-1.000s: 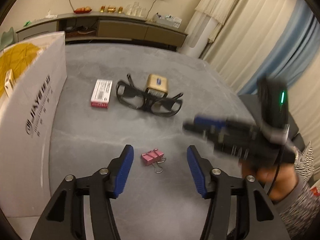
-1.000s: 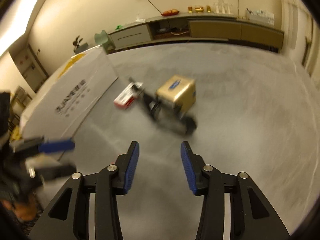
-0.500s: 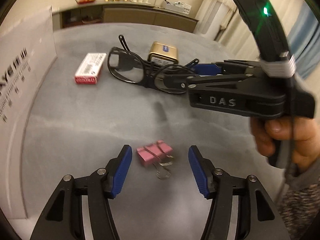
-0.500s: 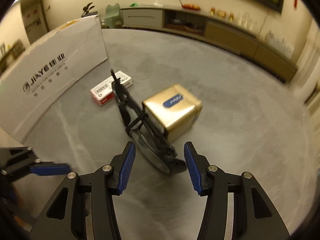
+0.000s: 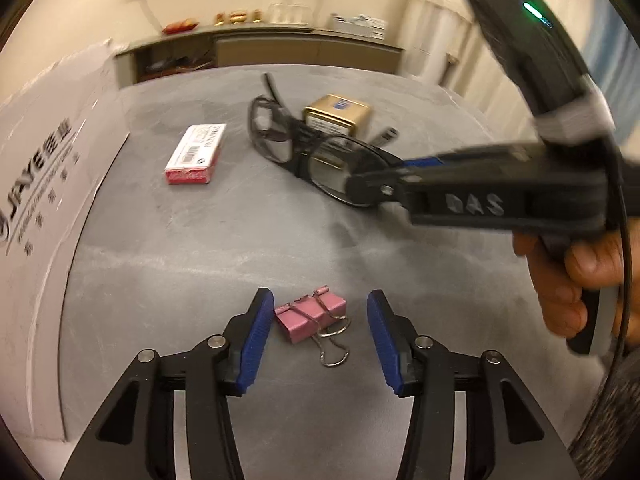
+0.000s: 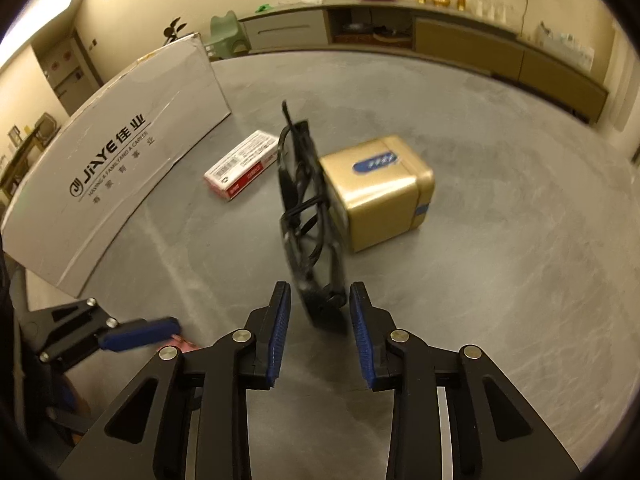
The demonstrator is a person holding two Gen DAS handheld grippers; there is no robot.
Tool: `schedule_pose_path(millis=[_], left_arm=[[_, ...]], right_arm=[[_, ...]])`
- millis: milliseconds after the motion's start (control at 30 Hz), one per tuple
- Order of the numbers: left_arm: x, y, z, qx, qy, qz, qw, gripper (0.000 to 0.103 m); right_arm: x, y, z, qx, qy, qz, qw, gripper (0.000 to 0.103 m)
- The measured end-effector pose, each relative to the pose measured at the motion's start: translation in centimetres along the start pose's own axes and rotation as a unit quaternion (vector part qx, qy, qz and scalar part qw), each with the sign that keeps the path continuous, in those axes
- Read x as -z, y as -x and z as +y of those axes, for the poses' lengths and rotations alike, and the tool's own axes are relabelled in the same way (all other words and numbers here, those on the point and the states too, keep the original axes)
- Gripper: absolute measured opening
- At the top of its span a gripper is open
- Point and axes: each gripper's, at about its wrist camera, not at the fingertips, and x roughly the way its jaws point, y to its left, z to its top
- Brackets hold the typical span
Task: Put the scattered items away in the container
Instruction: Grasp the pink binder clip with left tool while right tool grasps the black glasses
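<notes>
A pink binder clip (image 5: pixel 310 314) lies on the grey table between the fingers of my left gripper (image 5: pixel 316 330), which is open around it. Black glasses (image 5: pixel 304 152) (image 6: pixel 306 220) lean beside a gold tin (image 5: pixel 336 118) (image 6: pixel 380 196). My right gripper (image 6: pixel 319 320) is open, its blue pads on either side of the near end of the glasses; in the left wrist view the right gripper (image 5: pixel 384 180) comes in from the right, held by a hand (image 5: pixel 568 280). A red and white small box (image 5: pixel 196 154) (image 6: pixel 242 164) lies to the left. The white cardboard box (image 5: pixel 36 184) (image 6: pixel 120 152) stands at the left.
A long sideboard (image 6: pixel 420 40) with small items runs along the far wall. Curtains (image 5: pixel 620 60) hang at the right. Bare grey tabletop (image 6: pixel 500 280) stretches to the right of the tin.
My right gripper has moved forward so its fingers now flank the end of the glasses. My left gripper has closed in on the binder clip, which now sits between its fingers.
</notes>
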Motion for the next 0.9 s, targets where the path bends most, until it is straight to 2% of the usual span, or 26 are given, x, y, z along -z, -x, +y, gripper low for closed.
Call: schedule_pose_path(millis=[133,300,367,400,500,667,733,767,833,867,900], left_arm=[[-0.2,0.8,2.0,0.002,0.013,0.007,0.9999,0.043],[0.7,2.1,3.9,-0.010,0.029,-0.005,0.9995,0.058],[0.6,2.1,3.3,0.002,0.024,-0.007,0.9997,0.061],[0.5,2.0,2.6,0.005,0.016,-0.010,0.9998,0.063],[-0.2,0.8,1.0,-0.013,-0.008,-0.013,0.9998,0.063],[-0.6,0.8,0.3,0.019,-0.001,-0.017,0.9997,0.063],[-0.7,0.6,0.1,0.028,-0.001,-0.013,0.9995,0.063],[-0.7,0.4,-0.1,0.032,-0.003,-0.009,0.9994,0.062],[-0.5,0.2,-0.8,0.022,-0.014,-0.005,0.9996,0.041],[-0.6,0.2,-1.1,0.016,-0.019,-0.005,0.9997,0.025],[-0.8,0.1,-1.0,0.018,-0.018,-0.003,0.9997,0.023]], right_arm=[[0.4,0.6,1.0,-0.014,0.007,0.009,1.000,0.028],[0.4,1.4,1.9,-0.007,0.019,-0.001,1.000,0.030],[0.0,1.3,1.9,0.005,0.016,-0.009,1.000,0.038],[-0.1,1.1,1.8,0.007,0.012,-0.011,1.000,0.038],[-0.2,0.2,1.4,0.005,-0.003,-0.013,1.000,0.038],[-0.2,-0.7,0.4,0.002,-0.026,-0.010,1.000,0.038],[-0.2,-0.6,-0.2,0.002,-0.037,-0.008,0.999,0.031],[-0.2,-0.6,-0.3,0.002,-0.039,-0.007,0.999,0.027],[-0.2,-0.6,-0.3,0.003,-0.040,-0.007,0.999,0.027],[-0.1,-0.5,-0.3,0.002,-0.041,-0.007,0.999,0.026],[-0.1,-0.5,-0.2,0.001,-0.040,-0.007,0.999,0.026]])
